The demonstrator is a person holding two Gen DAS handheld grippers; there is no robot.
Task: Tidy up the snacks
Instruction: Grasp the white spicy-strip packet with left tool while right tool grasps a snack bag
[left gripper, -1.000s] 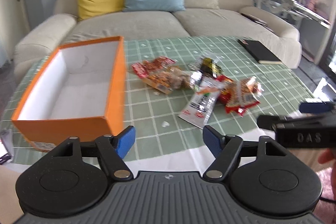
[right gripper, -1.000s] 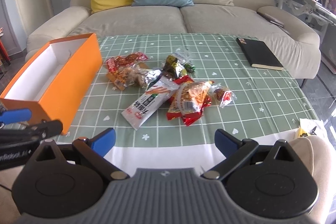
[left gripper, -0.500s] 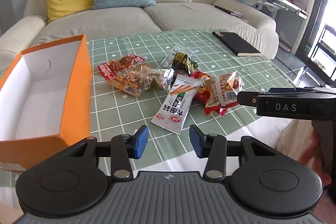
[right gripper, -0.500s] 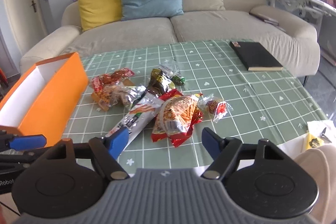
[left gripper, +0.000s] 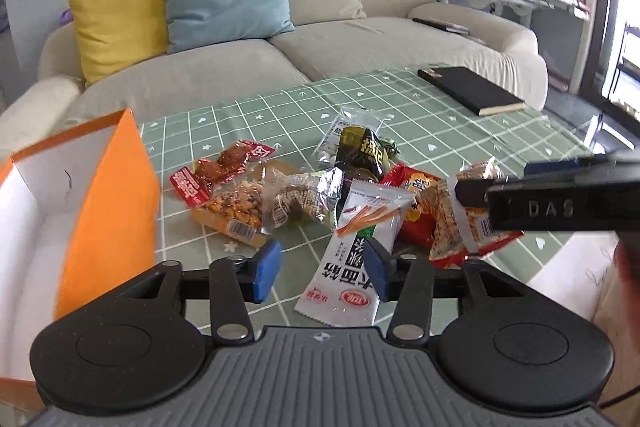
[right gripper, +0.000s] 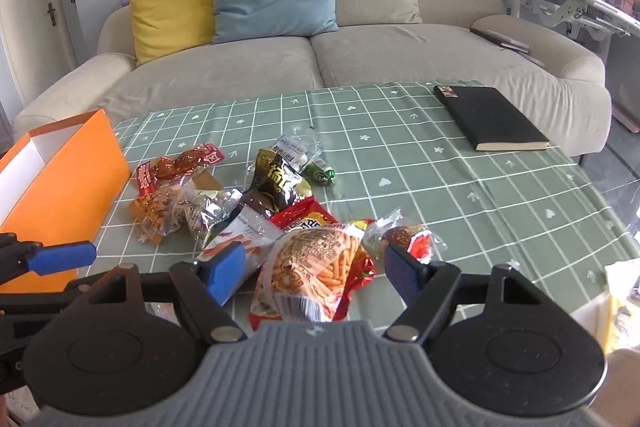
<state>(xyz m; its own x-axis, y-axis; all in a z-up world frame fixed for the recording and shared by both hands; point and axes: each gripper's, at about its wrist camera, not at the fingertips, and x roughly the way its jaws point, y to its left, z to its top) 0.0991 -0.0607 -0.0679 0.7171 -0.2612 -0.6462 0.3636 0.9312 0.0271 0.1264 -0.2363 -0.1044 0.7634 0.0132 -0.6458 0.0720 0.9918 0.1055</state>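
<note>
1. here, left gripper (left gripper: 320,277) parted and widening, blue pads bare, nothing pinched; white noodle-snack packet (left gripper: 354,251) lying flat on the cloth just past the tips, partly between them.
2. right gripper (right gripper: 316,275) parted about as wide as the bag under it, not yet gripping; crinkly red bag of fried sticks (right gripper: 316,267) framed between the pads.
3. further out, a loose heap: glossy foil, clear film, a black-and-yellow pouch (left gripper: 362,151), all thin, soft, crumpled, overlapping.
4. off to the side, rigid orange cardboard box (left gripper: 108,195), white inside, no snack visible in it.
5. judged barely begun: nothing boxed, every packet left on the green checked tablecloth (right gripper: 460,179).
</note>
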